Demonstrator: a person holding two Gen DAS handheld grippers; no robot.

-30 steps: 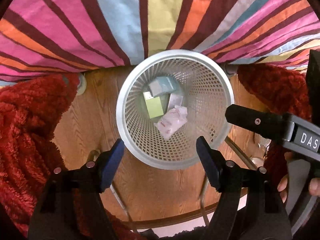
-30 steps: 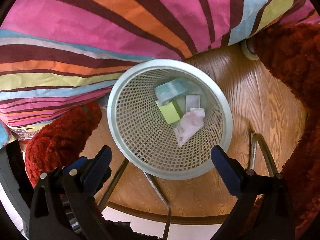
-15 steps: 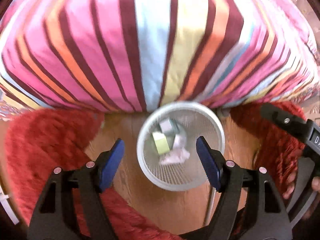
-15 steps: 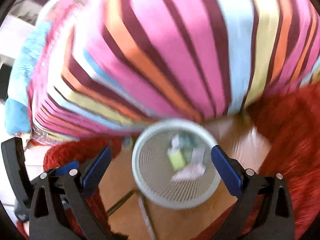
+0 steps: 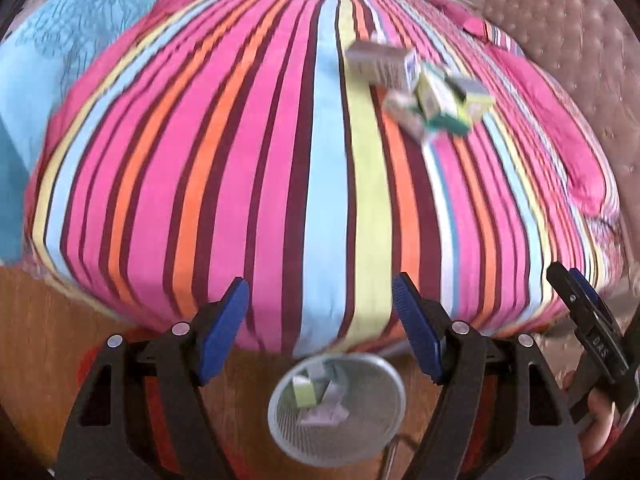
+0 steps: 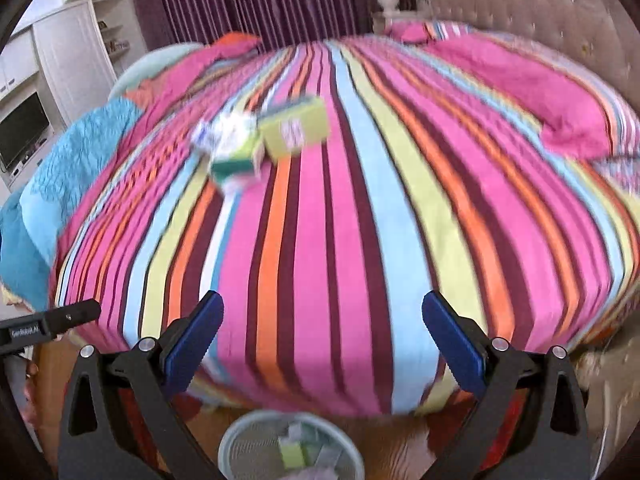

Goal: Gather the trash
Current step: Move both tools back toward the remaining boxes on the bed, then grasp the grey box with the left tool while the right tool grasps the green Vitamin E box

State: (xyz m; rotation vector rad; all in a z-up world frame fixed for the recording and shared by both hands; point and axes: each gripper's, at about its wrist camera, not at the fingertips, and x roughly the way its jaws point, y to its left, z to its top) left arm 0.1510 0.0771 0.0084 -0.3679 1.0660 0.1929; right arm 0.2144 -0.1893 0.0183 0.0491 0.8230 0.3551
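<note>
This was a bedroom in a home. A bed (image 6: 360, 200) under a striped cover filled both views, with a tufted padded headboard (image 6: 520, 12) at its far edge and a turquoise blanket (image 6: 72, 152) over its left corner. Purple curtains (image 6: 248, 0) hung behind it, beside white cupboards (image 6: 76, 52) and what looked like a television (image 6: 24, 128), though blurred. The floor (image 5: 36, 340) was wood.
</note>
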